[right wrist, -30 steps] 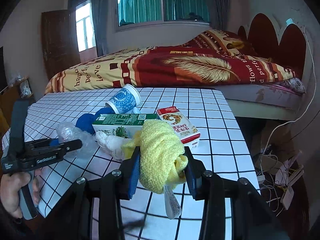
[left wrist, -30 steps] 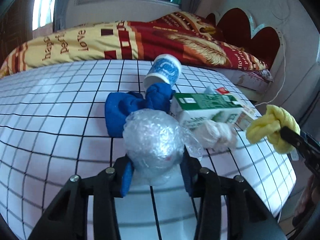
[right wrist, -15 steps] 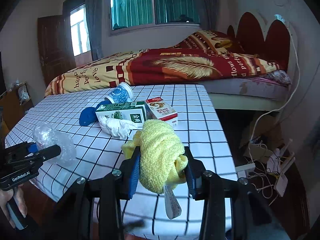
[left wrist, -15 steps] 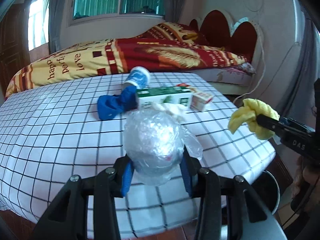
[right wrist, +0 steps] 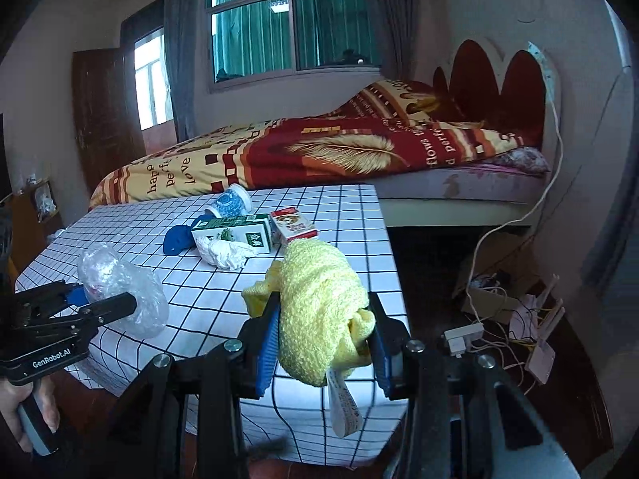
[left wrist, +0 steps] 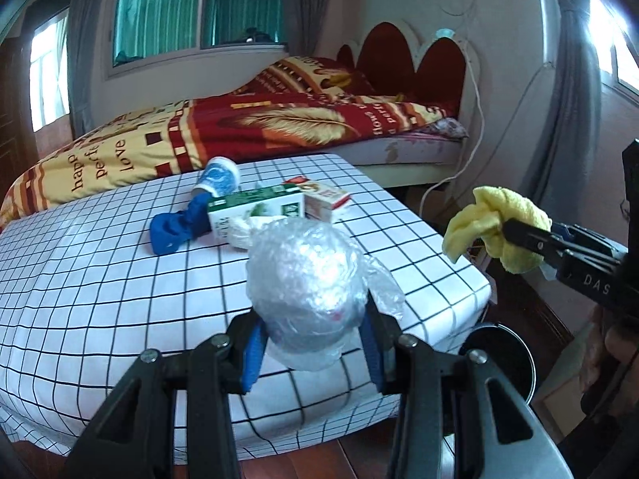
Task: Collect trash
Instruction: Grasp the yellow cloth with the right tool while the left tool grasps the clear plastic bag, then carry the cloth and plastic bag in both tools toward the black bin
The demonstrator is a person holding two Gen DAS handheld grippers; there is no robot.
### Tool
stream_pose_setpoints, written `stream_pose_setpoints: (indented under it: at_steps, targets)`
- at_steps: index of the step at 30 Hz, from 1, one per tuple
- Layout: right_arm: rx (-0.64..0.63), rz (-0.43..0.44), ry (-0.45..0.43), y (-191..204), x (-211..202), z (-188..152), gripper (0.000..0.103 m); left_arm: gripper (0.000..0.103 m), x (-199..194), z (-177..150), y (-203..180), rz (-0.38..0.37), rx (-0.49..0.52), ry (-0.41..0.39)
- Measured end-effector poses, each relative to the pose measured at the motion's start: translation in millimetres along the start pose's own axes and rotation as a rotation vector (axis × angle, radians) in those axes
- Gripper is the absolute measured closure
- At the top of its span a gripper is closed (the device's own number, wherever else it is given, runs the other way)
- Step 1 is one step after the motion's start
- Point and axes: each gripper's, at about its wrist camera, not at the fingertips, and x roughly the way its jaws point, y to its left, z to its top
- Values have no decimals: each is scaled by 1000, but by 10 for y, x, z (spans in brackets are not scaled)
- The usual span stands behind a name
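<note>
Beside the checked table, two pieces in hand, none binned yet.
Left gripper [left wrist: 313, 353] pinched a crumpled clear plastic wad [left wrist: 307, 291]; right gripper [right wrist: 323, 343] pinched a yellow cloth bundle [right wrist: 319, 311]. On the table [left wrist: 100, 279] lay a paper cup [left wrist: 219, 177], blue rag [left wrist: 177, 227], green carton [left wrist: 255, 209], red box [left wrist: 325, 201] and white tissue [right wrist: 223, 253]; a dark bin [left wrist: 499, 353] stood below.

Place: a home bedroom
Bed: red-and-yellow feather-print quilt [right wrist: 319, 151] on a mattress, scalloped white-and-red headboard [right wrist: 495, 80]
Window: green-curtained [right wrist: 291, 28]
Door: dark wooden [right wrist: 104, 111]
Counter: grid-checked white cloth [right wrist: 319, 215]
</note>
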Motion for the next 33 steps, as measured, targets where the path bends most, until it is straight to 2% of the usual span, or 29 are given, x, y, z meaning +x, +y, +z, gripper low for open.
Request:
stream_pose_setpoints:
  at_steps: [19, 33]
  targets:
    - [33, -98, -3, -630, -442, -325, 61, 60, -14, -20, -643, -71, 82, 12]
    - [85, -144, 41, -940, -530, -599, 61, 60, 134, -136, -1095, -147, 133, 55]
